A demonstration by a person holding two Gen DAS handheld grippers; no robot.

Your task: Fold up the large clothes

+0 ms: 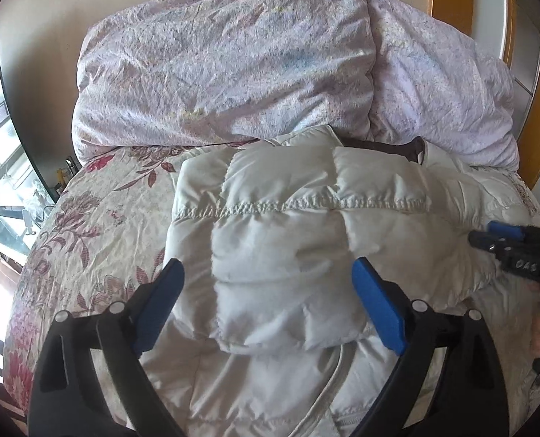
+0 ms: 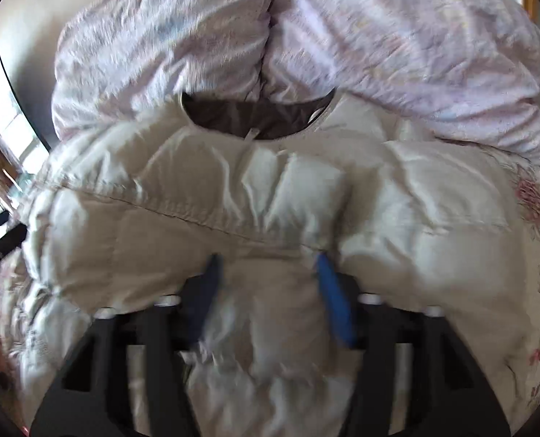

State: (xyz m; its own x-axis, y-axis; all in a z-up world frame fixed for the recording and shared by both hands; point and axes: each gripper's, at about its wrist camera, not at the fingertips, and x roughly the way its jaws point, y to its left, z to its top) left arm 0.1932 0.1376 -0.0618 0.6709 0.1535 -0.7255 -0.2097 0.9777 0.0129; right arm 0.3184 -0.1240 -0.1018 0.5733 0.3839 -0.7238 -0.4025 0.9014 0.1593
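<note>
Jacket [image 1: 288, 225] | white, quilted, puffy, glossy | floral bedspread [image 1: 99, 218], crinkled

My left gripper [image 1: 268, 304] hangs spread wide over the white jacket [image 1: 288, 240], its folded sleeve between my pads, untouched. The jacket lies on the floral bed [image 1: 99, 218], pillows [image 1: 226, 65] behind. My right gripper [image 1: 517, 251] enters at right.

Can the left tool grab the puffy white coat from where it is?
Probably yes. The left tool hangs open right over the white coat, nothing lies between them.
</note>
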